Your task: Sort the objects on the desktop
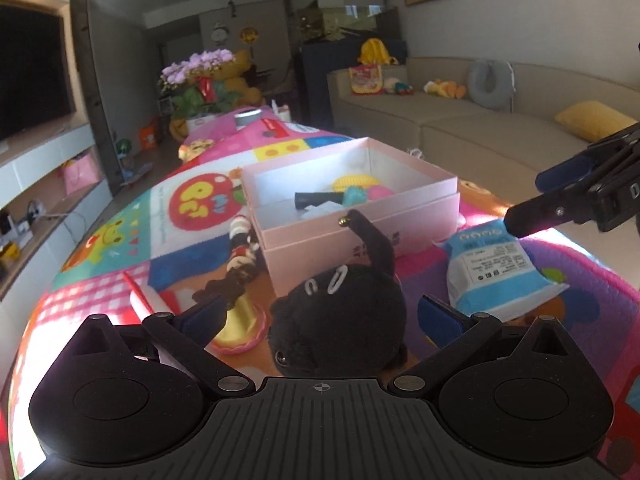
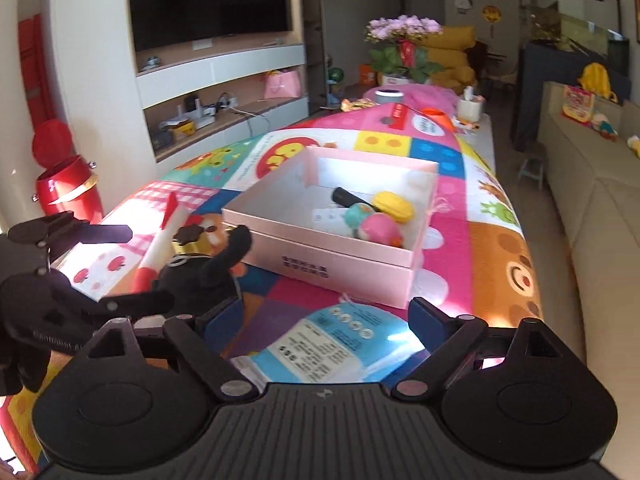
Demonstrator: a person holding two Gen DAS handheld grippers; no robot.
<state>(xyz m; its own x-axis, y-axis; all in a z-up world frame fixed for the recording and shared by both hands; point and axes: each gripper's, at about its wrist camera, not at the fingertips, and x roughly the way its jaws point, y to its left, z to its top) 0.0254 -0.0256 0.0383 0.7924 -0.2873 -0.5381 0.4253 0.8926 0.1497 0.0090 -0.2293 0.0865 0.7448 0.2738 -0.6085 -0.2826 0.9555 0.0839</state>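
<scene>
My left gripper [image 1: 320, 312] is wide open around the black plush toy [image 1: 340, 320], which sits right between its fingers, just before the pink box [image 1: 360, 236]. I think grabbing comes next: squeeze, then lift it in. My right gripper [image 2: 326, 320], open too, hangs over the blue packet [image 2: 320, 350]. Only its camera shows the toys in the box clearly.
</scene>
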